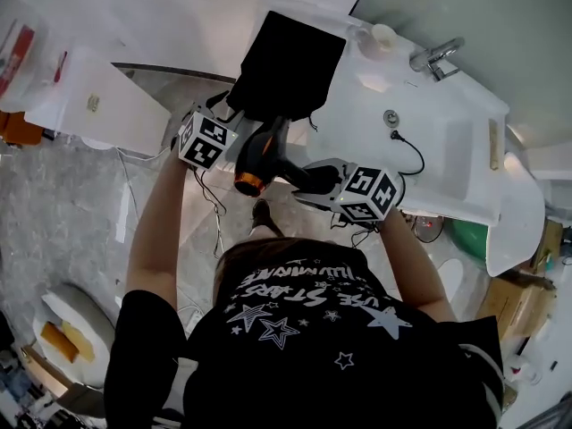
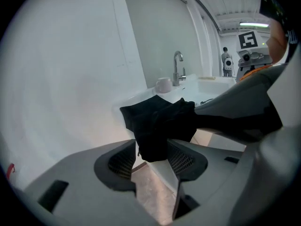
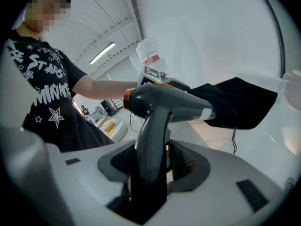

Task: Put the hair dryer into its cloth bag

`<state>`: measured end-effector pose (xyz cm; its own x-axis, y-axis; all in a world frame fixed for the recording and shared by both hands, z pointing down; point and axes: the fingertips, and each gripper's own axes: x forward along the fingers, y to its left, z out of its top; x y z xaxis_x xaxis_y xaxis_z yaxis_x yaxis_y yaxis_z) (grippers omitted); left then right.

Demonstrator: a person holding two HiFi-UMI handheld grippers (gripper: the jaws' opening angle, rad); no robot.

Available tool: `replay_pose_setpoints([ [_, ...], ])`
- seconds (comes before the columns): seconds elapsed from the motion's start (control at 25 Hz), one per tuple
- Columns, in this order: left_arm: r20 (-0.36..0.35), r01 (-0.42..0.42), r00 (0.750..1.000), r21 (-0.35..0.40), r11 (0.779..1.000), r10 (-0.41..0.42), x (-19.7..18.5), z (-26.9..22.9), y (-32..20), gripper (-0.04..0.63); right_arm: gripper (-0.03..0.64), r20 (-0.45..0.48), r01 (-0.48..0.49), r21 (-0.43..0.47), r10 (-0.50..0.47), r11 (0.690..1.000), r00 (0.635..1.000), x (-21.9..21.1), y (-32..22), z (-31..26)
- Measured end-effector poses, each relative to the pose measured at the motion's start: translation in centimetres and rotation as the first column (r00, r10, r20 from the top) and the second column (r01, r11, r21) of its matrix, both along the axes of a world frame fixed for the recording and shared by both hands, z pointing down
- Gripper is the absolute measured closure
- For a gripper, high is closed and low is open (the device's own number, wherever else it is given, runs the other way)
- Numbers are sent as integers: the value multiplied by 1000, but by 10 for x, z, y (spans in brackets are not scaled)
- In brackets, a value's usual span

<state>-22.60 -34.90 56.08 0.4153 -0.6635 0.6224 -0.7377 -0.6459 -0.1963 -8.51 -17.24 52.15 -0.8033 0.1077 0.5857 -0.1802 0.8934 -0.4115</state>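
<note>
A black cloth bag point(image 1: 290, 61) lies on the white counter with its mouth hanging over the near edge. The dark grey hair dryer point(image 1: 268, 155) with an orange rear ring is held level, its nozzle inside the bag's mouth point(image 3: 221, 109). My right gripper point(image 1: 308, 181) is shut on the dryer's handle point(image 3: 150, 149). At the bag's near left edge my left gripper point(image 1: 234, 114) stands open; the bag's hanging edge point(image 2: 155, 145) sits between its fingertips without being pinched. The dryer's barrel point(image 2: 235, 102) runs into the bag from the right.
The white sink counter point(image 1: 447, 150) carries a faucet point(image 1: 435, 56), a white cup point(image 1: 382, 36) and a black cord point(image 1: 411, 150). A wall stands to the left of the bag. A white toilet point(image 1: 76, 320) sits on the grey floor at lower left.
</note>
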Motion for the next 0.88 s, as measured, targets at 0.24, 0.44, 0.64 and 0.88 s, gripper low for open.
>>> replay_pose_setpoints([
  [0.24, 55, -3, 998, 8, 1000, 2, -4, 13, -16, 542, 420, -12, -15, 8, 15, 1000, 1000, -3, -3, 1],
  [0.44, -7, -27, 1000, -19, 999, 27, 0, 5, -17, 571, 420, -27, 11, 37, -10, 999, 1000, -6, -5, 2],
  [0.64, -20, -75, 997, -25, 997, 74, 5, -7, -19, 571, 420, -35, 21, 78, -19, 997, 999, -16, -18, 6],
  [0.88, -29, -102, 994, -17, 995, 102, 7, -17, -21, 571, 420, -46, -11, 128, 17, 992, 999, -26, -40, 8],
])
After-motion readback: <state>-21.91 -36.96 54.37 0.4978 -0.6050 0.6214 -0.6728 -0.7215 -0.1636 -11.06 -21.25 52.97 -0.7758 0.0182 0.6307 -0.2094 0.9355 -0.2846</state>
